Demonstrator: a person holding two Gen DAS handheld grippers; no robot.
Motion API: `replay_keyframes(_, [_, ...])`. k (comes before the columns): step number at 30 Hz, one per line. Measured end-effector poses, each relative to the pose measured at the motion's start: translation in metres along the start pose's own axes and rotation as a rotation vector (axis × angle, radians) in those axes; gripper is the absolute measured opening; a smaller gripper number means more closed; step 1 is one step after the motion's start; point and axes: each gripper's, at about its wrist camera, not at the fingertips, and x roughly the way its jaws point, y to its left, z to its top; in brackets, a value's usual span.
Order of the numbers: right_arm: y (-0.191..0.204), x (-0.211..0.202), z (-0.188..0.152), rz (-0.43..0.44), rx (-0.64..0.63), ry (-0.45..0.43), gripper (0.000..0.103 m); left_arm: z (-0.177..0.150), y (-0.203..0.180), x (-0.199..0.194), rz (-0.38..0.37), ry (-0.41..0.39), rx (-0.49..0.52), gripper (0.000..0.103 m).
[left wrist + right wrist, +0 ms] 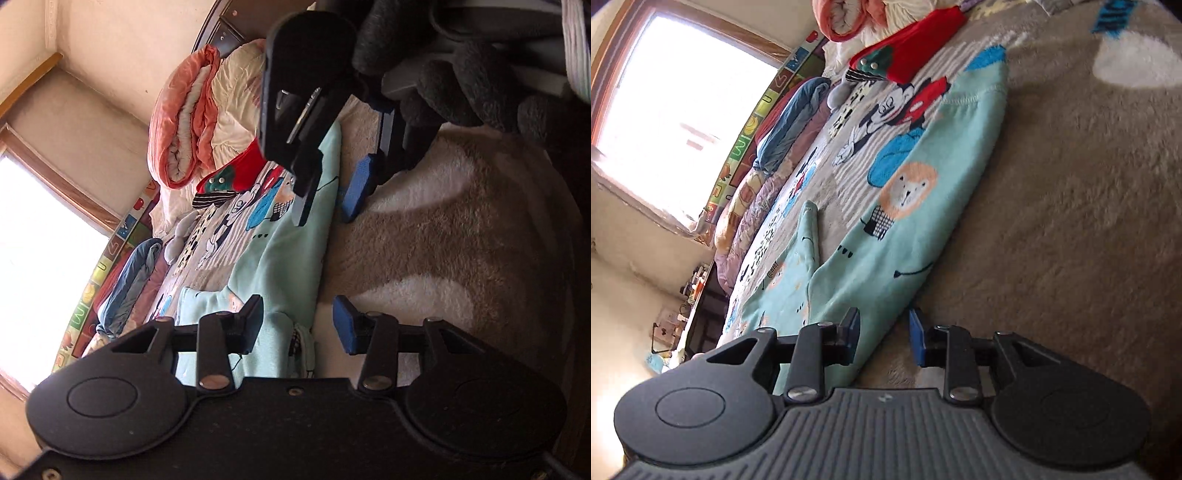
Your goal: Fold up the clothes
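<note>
A mint-green child's sweater (291, 236) with cartoon prints lies flat on a beige fluffy blanket (461, 240). My left gripper (299, 325) is open, its jaws astride the sweater's near edge. In the left wrist view my right gripper (328, 199) is open too, held by a gloved hand, its fingers on either side of the sweater's edge farther up. In the right wrist view the sweater (905, 221) stretches ahead with a sleeve (809, 236) folded onto it, and the right gripper (884, 338) stands open astride its edge on the blanket (1071, 221).
A red garment (243, 170) lies beyond the sweater, also in the right wrist view (919, 40). A rolled orange quilt (184, 122) and blue clothes (129, 280) sit by the wall under a bright window (683, 103). A dark headboard (225, 26) stands behind.
</note>
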Motion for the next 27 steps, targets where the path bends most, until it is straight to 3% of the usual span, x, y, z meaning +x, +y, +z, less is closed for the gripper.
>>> replay_keyframes(5, [-0.004, 0.019, -0.011, 0.041, 0.216, 0.020, 0.040, -0.006, -0.003, 0.008, 0.020, 0.016, 0.037, 0.042])
replay_keyframes(7, [-0.007, 0.023, -0.013, 0.046, 0.293, -0.003, 0.035, -0.008, -0.001, 0.011, 0.015, 0.020, 0.020, 0.041])
replay_keyframes(8, [-0.008, 0.026, -0.014, 0.052, 0.288, -0.011, 0.029, -0.010, 0.002, 0.013, 0.010, 0.024, 0.002, 0.041])
replay_keyframes(9, [-0.010, 0.028, -0.015, 0.058, 0.283, -0.018, 0.009, -0.011, 0.004, 0.015, 0.005, 0.028, -0.016, 0.041])
replay_keyframes(10, [-0.011, 0.030, -0.017, 0.066, 0.280, -0.026, 0.005, -0.012, 0.007, 0.017, 0.002, 0.033, -0.030, 0.041])
replay_keyframes(16, [-0.039, 0.017, -0.023, 0.190, 0.308, -0.053, 0.005, -0.016, 0.015, 0.025, 0.027, 0.053, -0.044, 0.041])
replay_keyframes(22, [-0.042, 0.014, -0.017, 0.217, 0.268, -0.036, 0.005, -0.009, -0.007, 0.024, 0.135, 0.014, 0.155, 0.043])
replay_keyframes(27, [-0.046, 0.009, -0.017, 0.242, 0.270, -0.028, 0.005, -0.011, -0.011, 0.030, 0.118, 0.020, 0.187, 0.018])
